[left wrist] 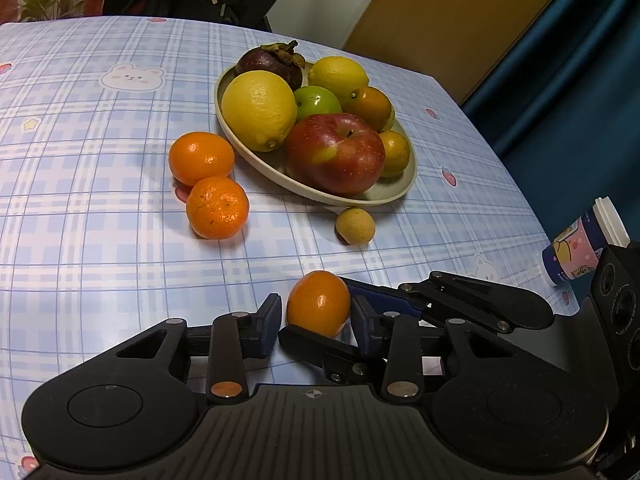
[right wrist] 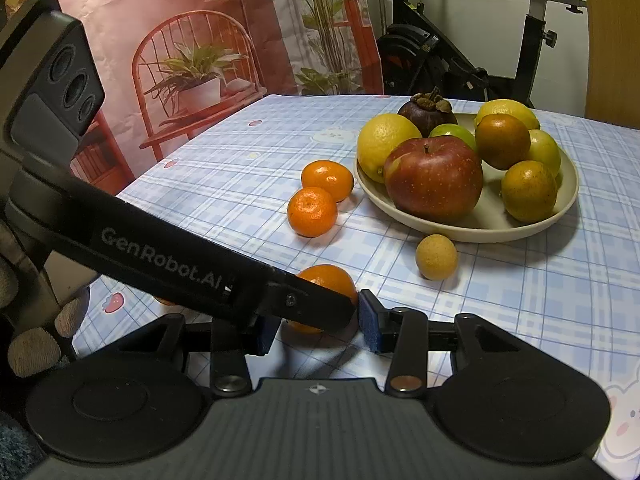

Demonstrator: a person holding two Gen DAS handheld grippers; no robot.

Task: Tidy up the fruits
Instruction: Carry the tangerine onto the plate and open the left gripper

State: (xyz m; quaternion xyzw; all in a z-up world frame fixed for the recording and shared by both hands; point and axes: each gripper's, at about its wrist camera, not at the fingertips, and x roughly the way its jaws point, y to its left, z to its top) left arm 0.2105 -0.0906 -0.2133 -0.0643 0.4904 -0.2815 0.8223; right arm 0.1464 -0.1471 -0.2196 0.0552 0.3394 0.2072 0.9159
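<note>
Small round orange mandarin (left wrist: 318,303) sits on checked tablecloth (left wrist: 100,208), nipped btwn left gripper (left wrist: 316,320) pads; right gripper (right wrist: 316,326) hovers alongside, part-open, empty. Lift straight up w/ steady grip, then set into beige plate (left wrist: 400,196) w/o knocking fruit.

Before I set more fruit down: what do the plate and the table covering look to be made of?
Plate: probably glazed ceramic or melamine; beige, smooth, thick rounded rim, only a soft sheen, so I cannot tell which. Table covering: likely vinyl or oilcloth; a printed blue plaid with cartoon bunnies, lying flat and faintly glossy rather than woven.
</note>
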